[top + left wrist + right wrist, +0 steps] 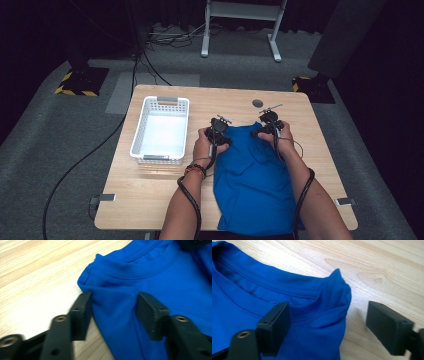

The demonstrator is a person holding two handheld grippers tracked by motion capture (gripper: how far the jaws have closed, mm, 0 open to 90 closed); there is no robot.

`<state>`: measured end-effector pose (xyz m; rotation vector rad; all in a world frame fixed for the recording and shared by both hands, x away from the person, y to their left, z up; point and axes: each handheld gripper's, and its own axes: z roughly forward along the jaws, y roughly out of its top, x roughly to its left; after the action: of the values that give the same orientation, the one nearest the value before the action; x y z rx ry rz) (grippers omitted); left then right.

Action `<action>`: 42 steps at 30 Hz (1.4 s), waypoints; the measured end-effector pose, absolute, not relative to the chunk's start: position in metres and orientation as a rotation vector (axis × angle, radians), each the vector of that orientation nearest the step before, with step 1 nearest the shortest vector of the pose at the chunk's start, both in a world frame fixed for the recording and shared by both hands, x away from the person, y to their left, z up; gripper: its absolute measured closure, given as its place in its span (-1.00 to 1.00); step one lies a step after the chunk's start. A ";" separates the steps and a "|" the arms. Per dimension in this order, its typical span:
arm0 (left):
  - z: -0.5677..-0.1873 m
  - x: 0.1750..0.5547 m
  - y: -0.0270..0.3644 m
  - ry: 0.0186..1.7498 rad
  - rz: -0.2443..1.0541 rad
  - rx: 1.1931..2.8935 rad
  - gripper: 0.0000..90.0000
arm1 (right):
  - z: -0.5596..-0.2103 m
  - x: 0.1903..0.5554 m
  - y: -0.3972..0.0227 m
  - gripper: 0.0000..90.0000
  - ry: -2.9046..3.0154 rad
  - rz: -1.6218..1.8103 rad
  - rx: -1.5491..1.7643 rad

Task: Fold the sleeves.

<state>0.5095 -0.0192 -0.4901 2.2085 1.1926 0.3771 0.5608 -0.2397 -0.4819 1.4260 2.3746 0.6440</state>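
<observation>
Lying flat on my pale wooden table [150, 195] is a soft blue shirt [255, 185] with a stitched round collar, its top end near the far side, just right of a white plastic basket [137, 131] with little holes. My left gripper [113, 315] has its blocky black jaws apart around one folded shoulder corner, one jaw against the cloth edge, not squeezing. My right gripper [327, 325] is wide open around the other bumpy corner
</observation>
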 end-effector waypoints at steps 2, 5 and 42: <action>-0.490 0.509 -0.021 1.175 0.374 2.205 0.26 | -0.483 0.561 -0.240 -0.42 2.383 0.670 1.436; -0.490 0.508 -0.025 1.154 0.356 2.212 0.59 | -0.480 0.560 -0.239 0.01 2.406 0.710 1.420; -0.401 0.503 -0.026 0.998 0.587 2.126 0.87 | -0.408 0.515 -0.275 0.88 2.285 1.169 1.262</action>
<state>0.5027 -0.0265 -0.4012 2.1258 0.9981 0.5869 0.5147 -0.2749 -0.4080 1.2624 2.2846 1.1694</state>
